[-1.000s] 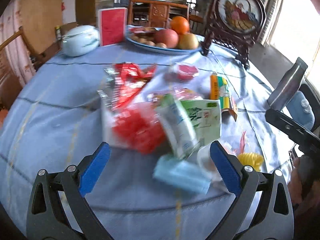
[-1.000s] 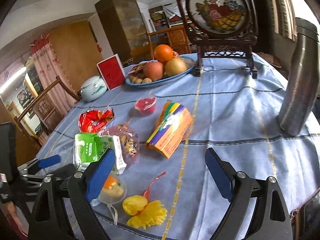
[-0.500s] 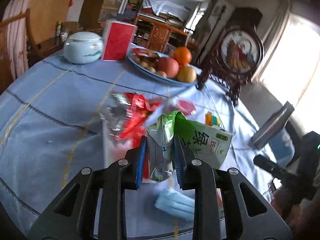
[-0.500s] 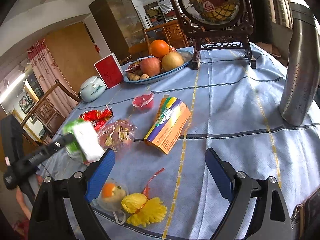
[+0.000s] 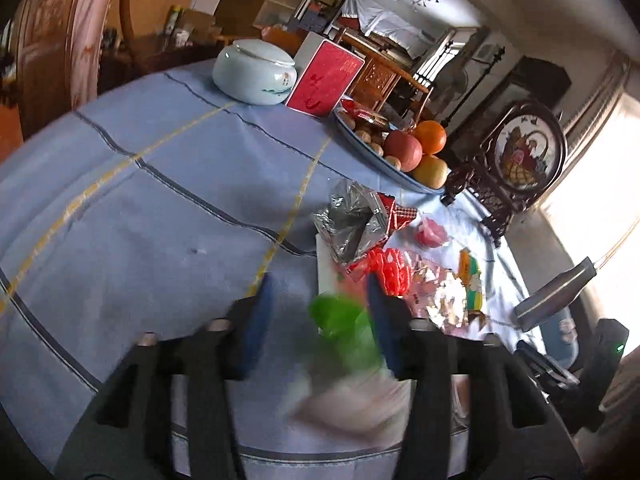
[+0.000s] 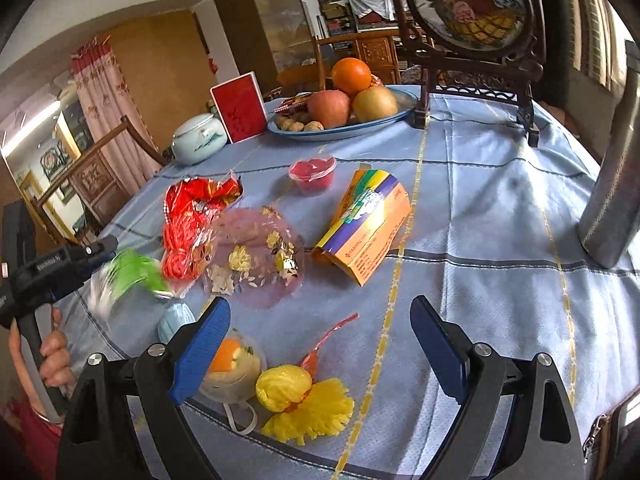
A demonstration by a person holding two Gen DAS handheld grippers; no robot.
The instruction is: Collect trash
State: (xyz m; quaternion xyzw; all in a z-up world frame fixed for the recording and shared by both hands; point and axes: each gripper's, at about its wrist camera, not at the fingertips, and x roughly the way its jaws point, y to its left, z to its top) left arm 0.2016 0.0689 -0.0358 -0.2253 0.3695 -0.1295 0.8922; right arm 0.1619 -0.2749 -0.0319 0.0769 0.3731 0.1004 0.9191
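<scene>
Your left gripper [image 5: 316, 320] is mid-release: jaws opening, and the green-and-white packet [image 5: 340, 332] sits blurred between the blue pads, close against the right one. Can't tell if that pad touches it. From the right wrist view the same packet [image 6: 128, 276] hangs at your left gripper's tip, at the near-left edge of the table [image 6: 500, 240].

Your right gripper [image 6: 320, 340] is spread wide with nothing between the pads, hovering over the near edge. Just under its left pad: a clear cup with orange peel [image 6: 236, 364], a yellow wrapper with a red tail [image 6: 304, 400], a light-blue face mask [image 6: 172, 316].

Further out, the trash cluster:
- pink cellophane wrapper [image 6: 256, 256], touching the red snack bag [image 6: 192, 220]
- orange-purple carton [image 6: 364, 224] lying flat, small print too fine to read
- red jelly cup [image 6: 314, 172] beyond it

Open room: the right half of the blue cloth between the carton and the steel flask [image 6: 612, 184] is bare. In the left wrist view the whole left side of the cloth is bare too, up to the white lidded jar [image 5: 254, 70].

Far rim is crowded: fruit plate [image 6: 344, 124], red card [image 6: 239, 106] with embossed marks I can't read, framed basket picture [image 6: 468, 0] on a dark stand.

Your left gripper's body carries a white label, illegible.
</scene>
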